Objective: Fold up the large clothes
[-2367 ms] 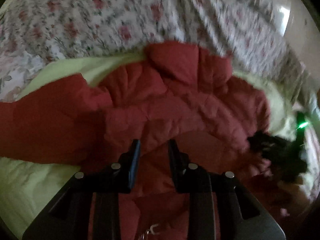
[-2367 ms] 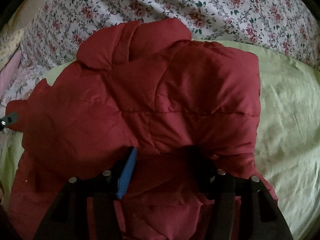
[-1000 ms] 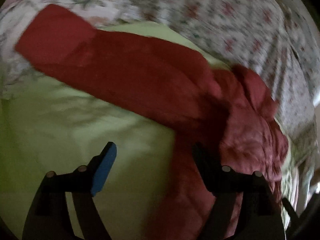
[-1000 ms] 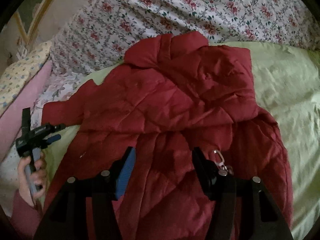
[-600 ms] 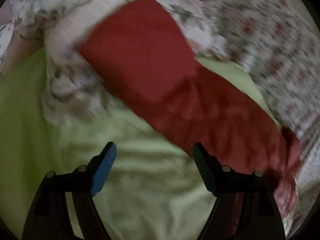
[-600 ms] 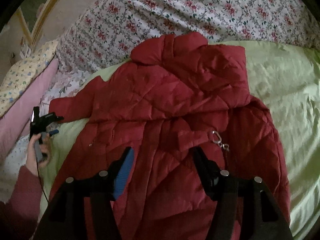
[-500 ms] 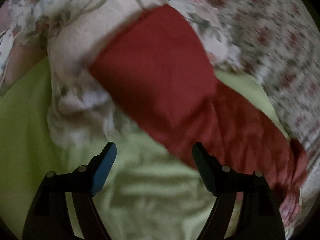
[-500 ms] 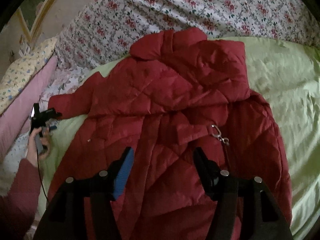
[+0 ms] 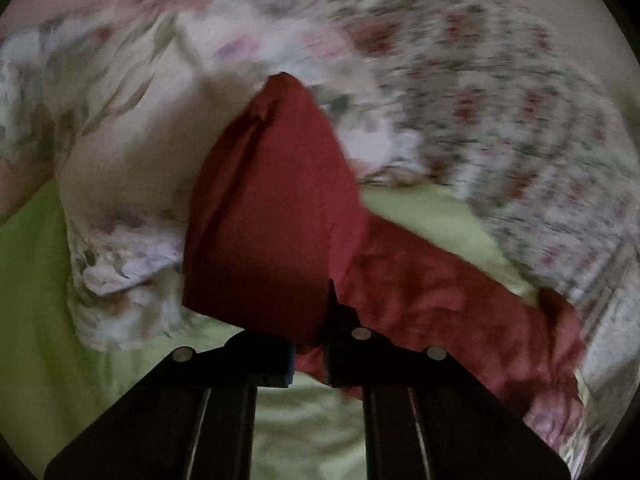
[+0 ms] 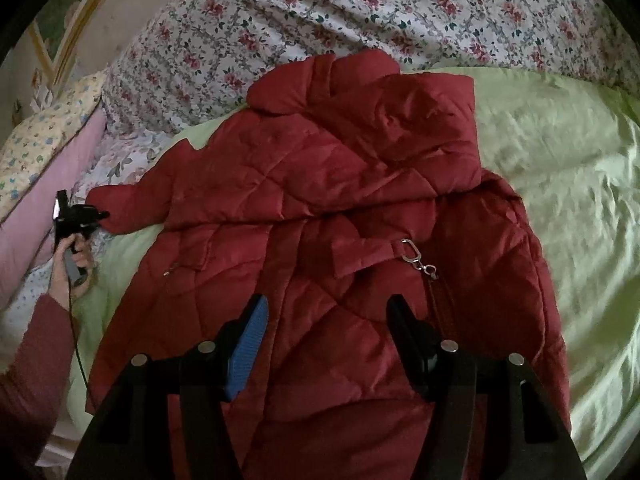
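Red coat sleeve (image 9: 272, 220), loose a moment ago, is now clamped by the left gripper (image 9: 310, 344); the right gripper (image 10: 328, 332) stays spread.

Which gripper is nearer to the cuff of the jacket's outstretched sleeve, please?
Left. The left gripper is closed on the sleeve cuff; the right gripper hovers open over the jacket's lower body.

We see dim, shadowy light in both fisheye views; the left view is motion-blurred, corners vignetted black.
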{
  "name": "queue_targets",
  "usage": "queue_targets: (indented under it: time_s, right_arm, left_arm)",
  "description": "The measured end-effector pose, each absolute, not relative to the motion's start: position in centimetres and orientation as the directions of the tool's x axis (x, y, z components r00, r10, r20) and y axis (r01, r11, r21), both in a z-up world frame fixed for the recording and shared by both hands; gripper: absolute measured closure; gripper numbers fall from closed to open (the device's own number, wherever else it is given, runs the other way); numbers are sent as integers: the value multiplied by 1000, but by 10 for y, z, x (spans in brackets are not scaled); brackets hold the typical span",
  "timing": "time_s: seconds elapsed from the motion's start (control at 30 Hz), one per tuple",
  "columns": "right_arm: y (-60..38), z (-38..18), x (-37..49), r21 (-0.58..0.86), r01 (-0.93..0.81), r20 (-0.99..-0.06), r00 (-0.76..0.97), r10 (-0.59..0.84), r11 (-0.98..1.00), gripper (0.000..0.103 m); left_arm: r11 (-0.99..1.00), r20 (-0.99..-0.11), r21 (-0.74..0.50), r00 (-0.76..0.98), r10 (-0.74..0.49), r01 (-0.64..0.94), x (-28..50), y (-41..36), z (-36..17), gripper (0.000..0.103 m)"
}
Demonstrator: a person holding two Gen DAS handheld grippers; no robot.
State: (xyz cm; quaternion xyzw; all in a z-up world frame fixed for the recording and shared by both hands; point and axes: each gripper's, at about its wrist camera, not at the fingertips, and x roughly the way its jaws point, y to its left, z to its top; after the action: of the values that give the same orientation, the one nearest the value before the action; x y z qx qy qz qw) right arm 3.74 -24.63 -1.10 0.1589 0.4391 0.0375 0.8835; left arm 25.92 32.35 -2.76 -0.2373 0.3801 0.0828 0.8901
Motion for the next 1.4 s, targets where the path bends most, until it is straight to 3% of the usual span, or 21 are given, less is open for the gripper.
queue_targets:
  time_s: [0.37,0.67,0.97,1.4]
  right_arm:
    - [-242,-9,34,342,53,-748,620,237,938,40]
    - [-250,-6,30,371,66,-730,637,248,926,40]
    - [-268,-10,34,414,93,-721,641,263,906,40]
    - [-308,-8,64,499,130,-682,669,296,856,38]
  left_arm:
    - [923,-605,-383,765,-221,-36,233,210,23,96]
    - [898,-573,-396,712,-406,193,217,106,33,96]
    - [864,-613,-389,611,-502,319,210,25,11,96]
    - [833,-696,-365,472,-541,417,210,-77,-44,96]
